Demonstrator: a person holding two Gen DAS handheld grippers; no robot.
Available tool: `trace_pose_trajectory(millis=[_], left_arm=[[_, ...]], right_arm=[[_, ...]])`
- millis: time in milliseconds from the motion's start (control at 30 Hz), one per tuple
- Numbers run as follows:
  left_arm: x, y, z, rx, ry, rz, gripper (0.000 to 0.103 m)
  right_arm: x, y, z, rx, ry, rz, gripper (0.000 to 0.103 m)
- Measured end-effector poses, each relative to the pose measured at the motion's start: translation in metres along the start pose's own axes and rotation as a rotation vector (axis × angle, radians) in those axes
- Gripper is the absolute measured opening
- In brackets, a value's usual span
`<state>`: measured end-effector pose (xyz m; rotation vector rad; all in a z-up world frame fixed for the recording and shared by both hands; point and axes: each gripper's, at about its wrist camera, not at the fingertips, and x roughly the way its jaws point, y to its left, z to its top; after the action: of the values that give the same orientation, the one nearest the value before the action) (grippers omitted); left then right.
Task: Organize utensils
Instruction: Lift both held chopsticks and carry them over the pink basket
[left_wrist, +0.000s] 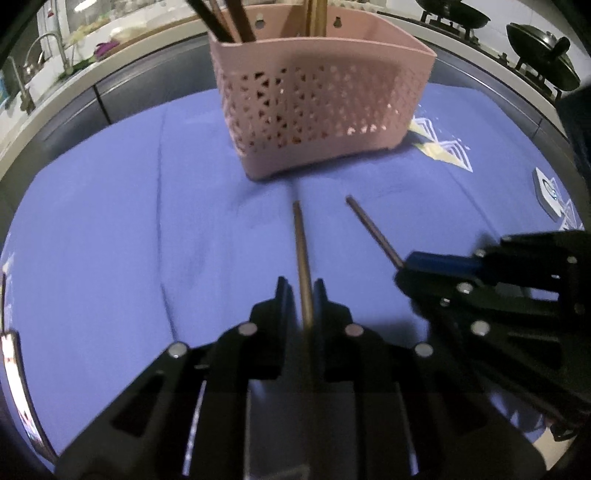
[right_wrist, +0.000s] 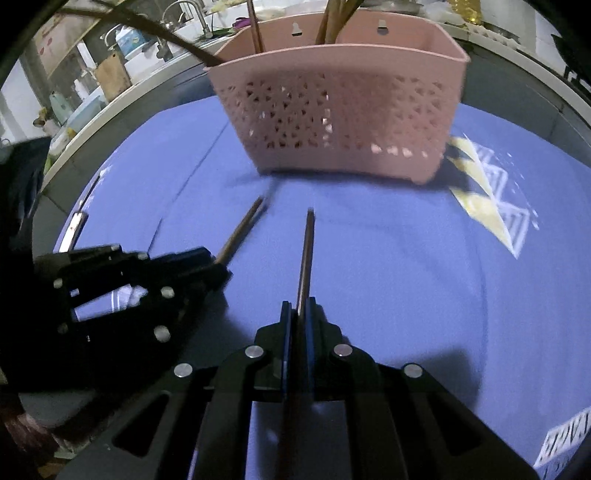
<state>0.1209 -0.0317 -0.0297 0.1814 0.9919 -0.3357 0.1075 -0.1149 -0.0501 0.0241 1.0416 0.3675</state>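
Two thin brown wooden chopsticks in hand, one per tong. My left gripper (left_wrist: 303, 291) clamps the left chopstick (left_wrist: 301, 251); my right gripper (right_wrist: 300, 310) clamps the right chopstick (right_wrist: 306, 254). Both point toward one perforated pink plastic utensil basket (left_wrist: 321, 110), far centre, holding several sticks. Surface: blue patterned tablecloth (left_wrist: 110, 221). Kitchen counter with faucet (left_wrist: 55, 48) far left.

Dim, bluish indoor light w/ brighter glare from the far kitchen bkgd, soft shadows on the blue tablecloth (left_wrist: 110, 229) under the pink basket (left_wrist: 317, 107), heavy fisheye warp + dark vignette at edges, motion blur on the right hand-held gripper (left_wrist: 400, 267).
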Motion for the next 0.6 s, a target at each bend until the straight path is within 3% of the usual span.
trace_pose_trajectory(millis=[133, 233, 600], left_arm=[[0.006, 0.002, 0.008, 0.011, -0.024, -0.016, 0.007], [0.001, 0.013, 0.010, -0.037, -0.016, -0.099, 0.005], [-0.127, 0.029, 0.004, -0.084, -0.316, -0.212, 0.005]], right_arm=[[0.010, 0.000, 0.015, -0.008, 0.000, 0.029, 0.006], [0.004, -0.004, 0.017, 0.037, -0.019, 0.074, 0.005], [-0.126, 0.033, 0.002, -0.035, -0.436, 0.117, 0.005]])
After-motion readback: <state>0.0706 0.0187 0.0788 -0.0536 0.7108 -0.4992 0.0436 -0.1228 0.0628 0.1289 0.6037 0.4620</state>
